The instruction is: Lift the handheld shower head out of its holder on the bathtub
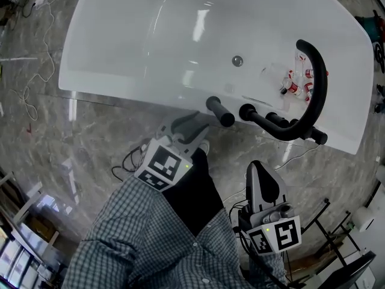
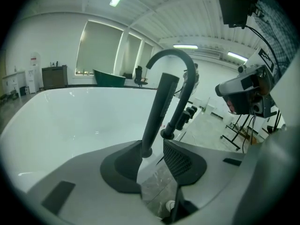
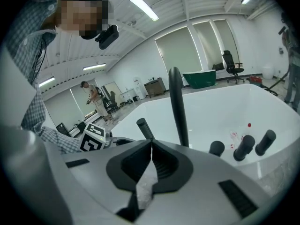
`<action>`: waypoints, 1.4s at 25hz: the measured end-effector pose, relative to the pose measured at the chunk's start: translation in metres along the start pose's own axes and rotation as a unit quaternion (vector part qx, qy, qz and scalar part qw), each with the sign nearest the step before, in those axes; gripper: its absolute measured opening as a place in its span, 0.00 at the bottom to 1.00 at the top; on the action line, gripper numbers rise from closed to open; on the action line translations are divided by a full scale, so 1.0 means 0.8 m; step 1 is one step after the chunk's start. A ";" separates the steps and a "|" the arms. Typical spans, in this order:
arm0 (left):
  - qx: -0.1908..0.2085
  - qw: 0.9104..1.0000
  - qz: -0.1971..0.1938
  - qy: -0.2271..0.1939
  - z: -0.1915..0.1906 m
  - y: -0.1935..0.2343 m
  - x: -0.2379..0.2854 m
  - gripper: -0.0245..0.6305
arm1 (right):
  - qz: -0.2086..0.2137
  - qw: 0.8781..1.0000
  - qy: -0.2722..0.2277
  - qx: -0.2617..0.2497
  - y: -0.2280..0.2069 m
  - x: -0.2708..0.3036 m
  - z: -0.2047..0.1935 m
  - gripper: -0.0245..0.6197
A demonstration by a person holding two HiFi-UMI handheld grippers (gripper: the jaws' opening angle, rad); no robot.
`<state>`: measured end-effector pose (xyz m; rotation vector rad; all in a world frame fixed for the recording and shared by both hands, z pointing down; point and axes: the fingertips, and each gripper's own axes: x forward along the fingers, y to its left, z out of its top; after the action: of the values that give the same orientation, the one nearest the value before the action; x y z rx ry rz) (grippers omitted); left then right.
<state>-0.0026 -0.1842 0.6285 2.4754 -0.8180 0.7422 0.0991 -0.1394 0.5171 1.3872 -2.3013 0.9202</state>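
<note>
Tub point(image 1: 114, 80) rim edge runs just ahead of both grippers, arched spout point(image 1: 319, 83) to the right of the tips, shower head point(image 1: 221, 112) in its rim holder just past the left gripper's point(image 1: 195, 125) parted, empty jaws, and right gripper point(image 1: 258, 168) closed, empty, back over the floor point(image 1: 90, 131).

Pretty bright overall, strip lights point(image 3: 144, 7) throw glare on the white tub point(image 1: 120, 53) and glossy floor point(image 1: 90, 143); gripper views fisheye-warped, corners black.
</note>
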 end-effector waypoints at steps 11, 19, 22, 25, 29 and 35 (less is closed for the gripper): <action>0.021 1.000 0.005 0.012 -0.021 0.018 0.048 0.25 | -0.014 1.000 0.012 0.016 -0.030 0.018 -0.035 0.07; 0.048 0.999 0.015 0.007 -0.015 0.025 0.076 0.27 | -0.014 0.999 0.007 0.028 -0.041 0.021 -0.043 0.07; 0.055 0.998 0.013 0.008 -0.016 0.024 0.086 0.28 | -0.016 0.999 0.003 0.031 -0.047 0.021 -0.045 0.07; 0.061 0.998 0.014 0.013 -0.017 0.024 0.095 0.28 | -0.020 0.999 0.003 0.040 -0.057 0.022 -0.050 0.07; 0.060 0.998 0.015 0.012 -0.019 0.023 0.106 0.28 | -0.022 0.998 0.005 0.051 -0.064 0.023 -0.060 0.07; 0.071 0.997 0.023 0.011 -0.023 0.024 0.120 0.28 | -0.025 0.998 0.004 0.063 -0.073 0.022 -0.074 0.07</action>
<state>0.0441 -0.2277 0.7049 2.5745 -0.8445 0.8713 0.1371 -0.1316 0.5923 1.4827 -2.2261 1.0692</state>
